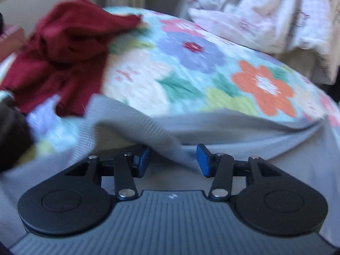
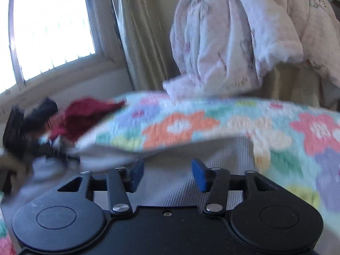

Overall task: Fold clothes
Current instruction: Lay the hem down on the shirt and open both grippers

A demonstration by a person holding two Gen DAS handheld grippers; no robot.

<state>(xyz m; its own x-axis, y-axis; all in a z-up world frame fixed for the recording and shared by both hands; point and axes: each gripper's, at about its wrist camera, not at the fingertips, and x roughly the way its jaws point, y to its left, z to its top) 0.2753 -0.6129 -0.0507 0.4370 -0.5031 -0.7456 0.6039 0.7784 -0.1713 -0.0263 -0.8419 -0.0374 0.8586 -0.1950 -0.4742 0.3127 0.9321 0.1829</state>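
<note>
Grey ribbed knit garment [image 1: 136,123] lies on flowered bedspread [image 1: 191,68]; a fold sits between parted left tongs [image 1: 173,161], ungripped; right tongs [image 2: 167,175] parted, empty.

Ahead of the left gripper [image 1: 173,161] we find a raised fold of the grey garment [image 1: 131,125] lying between its parted jaws. Beyond, the flowered bedspread [image 1: 191,68] lies bare in the middle. A crumpled red garment [image 1: 63,53] blocks its left side and a heaped pale quilt [image 1: 265,12] its far right.
</note>
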